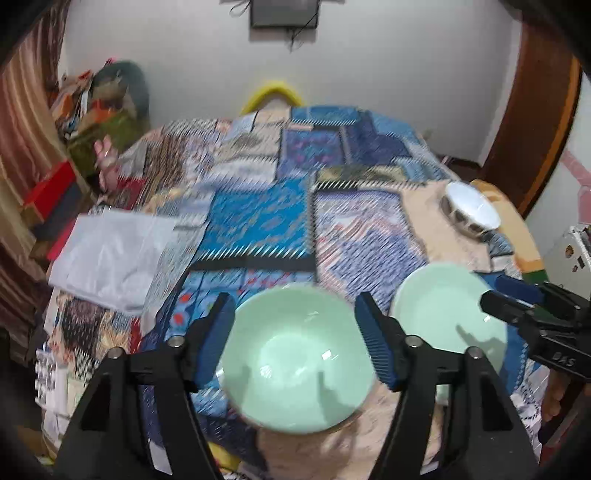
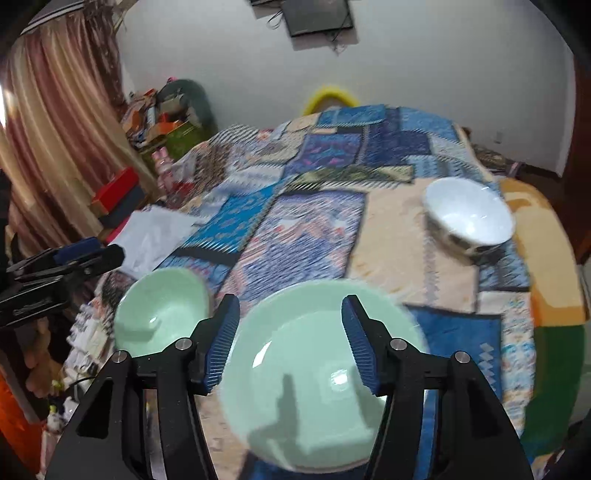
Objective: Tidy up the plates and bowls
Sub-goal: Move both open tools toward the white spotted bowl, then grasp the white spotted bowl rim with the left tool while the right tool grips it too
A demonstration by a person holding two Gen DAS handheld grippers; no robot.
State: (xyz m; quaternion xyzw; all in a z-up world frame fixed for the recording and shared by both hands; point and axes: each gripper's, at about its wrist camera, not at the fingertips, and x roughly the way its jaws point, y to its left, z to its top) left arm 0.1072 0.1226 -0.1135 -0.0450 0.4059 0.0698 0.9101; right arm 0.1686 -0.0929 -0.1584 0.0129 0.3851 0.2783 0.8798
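Blue-and-beige patchwork cloth (image 2: 317, 236) covers the surface, w/ a flat white plastic bag (image 1: 110, 254) lying on its left part. Behind it, a yellow curved chair back (image 2: 330, 96) against the white wall. Dark wall-mounted screen (image 2: 317, 14) up top w/ cables hanging. Striped pink-gold curtain (image 2: 55, 122) at left, red box (image 2: 114, 192) & a cluttered pile of boxes (image 2: 162, 114) near it.

Both fisheye views are evenly lit, seemingly from overhead, and the finger shadows fall dark on the green bowl (image 1: 295, 362) and green plate (image 2: 317, 376), which also carry small white glints. Motion blur smears the patchwork quilt (image 1: 258, 221) into jagged streaks and softens the white bowl (image 2: 469, 214). Frame corners go black, and the curtain (image 2: 48, 147) bows at the left edge.
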